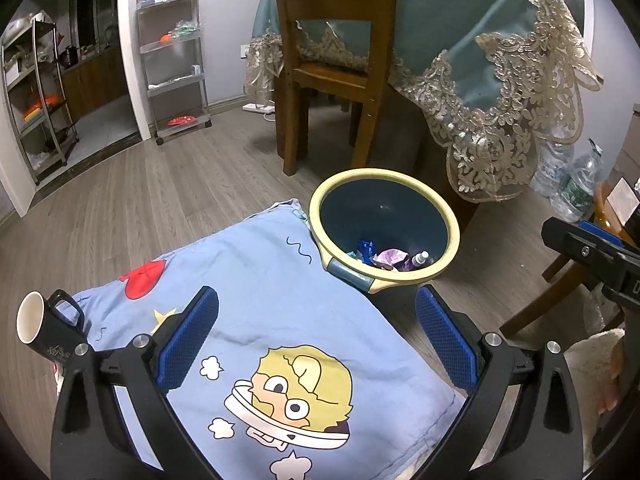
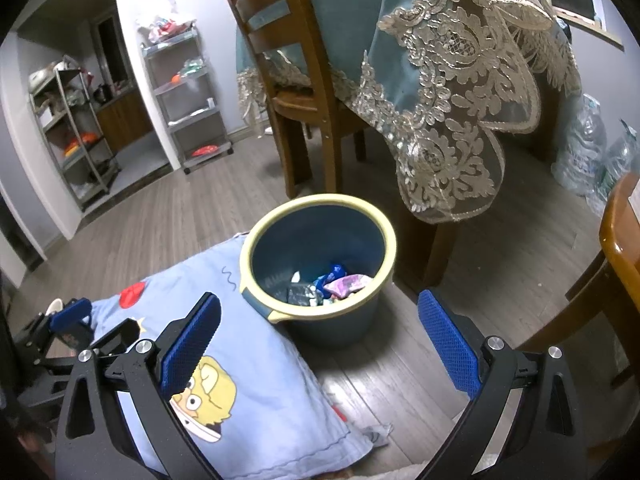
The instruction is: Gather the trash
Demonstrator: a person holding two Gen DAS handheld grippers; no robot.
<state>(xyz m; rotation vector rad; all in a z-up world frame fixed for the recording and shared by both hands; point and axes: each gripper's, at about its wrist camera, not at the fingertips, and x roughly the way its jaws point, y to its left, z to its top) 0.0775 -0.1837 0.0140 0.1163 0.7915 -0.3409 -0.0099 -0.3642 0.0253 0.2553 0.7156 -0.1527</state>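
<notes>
One blue cartoon pillow (image 1: 280, 320) lies under my two grippers, and one yellow-rimmed bin (image 1: 452, 236) stands on the floor touching its far corner. My left gripper (image 1: 316, 340) and right gripper (image 2: 320, 340) both gape wide, holding nothing. The trash (image 2: 344, 282), several crumpled wrappers, sits inside the bin; one black mug (image 1: 44, 326) stands at the pillow's left edge.

Home dining room, wooden chair (image 1: 328, 68), lace-edged tablecloth (image 1: 492, 80), storage shelves (image 1: 174, 56), wood-look floor (image 1: 168, 184)

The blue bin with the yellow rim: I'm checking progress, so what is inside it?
Inside the blue bin with the yellow rim: crumpled pink wrapper, blue wrapper, small spray bottle. Anything beneath them is hidden.
</notes>
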